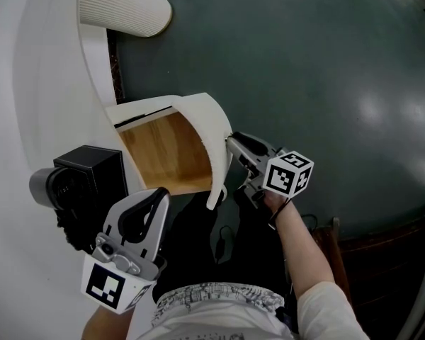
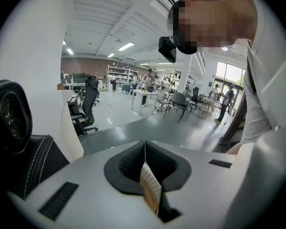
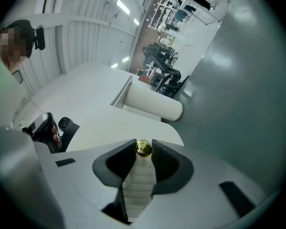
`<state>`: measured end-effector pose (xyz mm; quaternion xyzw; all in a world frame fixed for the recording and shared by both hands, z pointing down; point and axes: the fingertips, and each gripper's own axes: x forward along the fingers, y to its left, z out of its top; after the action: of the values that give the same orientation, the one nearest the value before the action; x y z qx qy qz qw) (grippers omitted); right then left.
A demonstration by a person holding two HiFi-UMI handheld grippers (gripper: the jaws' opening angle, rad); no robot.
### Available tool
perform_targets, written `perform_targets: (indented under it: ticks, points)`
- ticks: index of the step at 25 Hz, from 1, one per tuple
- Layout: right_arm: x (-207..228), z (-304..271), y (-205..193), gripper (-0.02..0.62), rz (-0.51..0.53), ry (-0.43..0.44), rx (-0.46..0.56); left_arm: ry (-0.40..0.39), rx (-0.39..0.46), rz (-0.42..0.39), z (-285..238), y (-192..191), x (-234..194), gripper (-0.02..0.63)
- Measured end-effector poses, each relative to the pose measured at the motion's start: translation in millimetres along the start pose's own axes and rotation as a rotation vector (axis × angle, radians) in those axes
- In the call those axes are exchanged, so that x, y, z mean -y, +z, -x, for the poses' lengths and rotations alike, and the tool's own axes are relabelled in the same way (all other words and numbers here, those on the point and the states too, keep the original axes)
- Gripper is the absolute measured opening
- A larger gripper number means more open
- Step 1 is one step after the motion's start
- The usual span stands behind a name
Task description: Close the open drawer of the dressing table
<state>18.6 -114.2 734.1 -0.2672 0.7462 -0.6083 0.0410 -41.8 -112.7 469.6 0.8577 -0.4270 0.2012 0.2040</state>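
The open drawer [image 1: 166,151] shows only its wooden bottom. At its front the right gripper [image 3: 143,152] clamps the brass knob [image 3: 143,148]. The left gripper [image 2: 144,144], near the drawer, has its jaws together.

Bright even light, sharp, fisheye-warped dark corners

**Head view:** camera above the person, facing steeply down at middle range. The white surface [image 1: 35,83] spans 8 to 11 o'clock, the drawer [image 1: 166,154] sits at centre, the left claw [image 1: 156,194] at 7 o'clock, and the right claw [image 1: 231,142] just off centre toward 3 o'clock.

**Left gripper view:** camera on the left claw, its jaws at 6 o'clock, facing out across the hall.

**Right gripper view:** camera on the right claw, very near the gold knob [image 3: 143,148] at 6 o'clock, facing over the surface.

All three views share the black box [image 1: 92,179]. The head and right gripper views also share the ribbed cylinder [image 1: 124,6].
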Motion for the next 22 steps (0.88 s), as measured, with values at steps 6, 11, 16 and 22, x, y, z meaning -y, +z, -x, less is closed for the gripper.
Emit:
perform_targets:
  ticks: [6, 11, 16, 22]
  points:
    - [-11.8, -18.2, -16.4, 0.11, -0.007, 0.031, -0.053, 0.027, 0.001, 0.004, 9.7, 1.1, -1.3, 0.023]
    - [-19.9, -41.6, -32.0, 0.11, 0.001, 0.047, -0.091, 0.052, 0.01, 0.022, 21.3, 0.8, -8.4, 0.023]
    - [-31.4, -65.2, -49.9, 0.112, 0.007, 0.069, -0.141, 0.074, 0.004, 0.042, 32.3, -2.3, -5.8, 0.023]
    - [-40.1, -77.6, -60.2, 0.114, 0.0, 0.086, -0.153, 0.087, 0.001, 0.056, 39.7, -5.2, -0.4, 0.023]
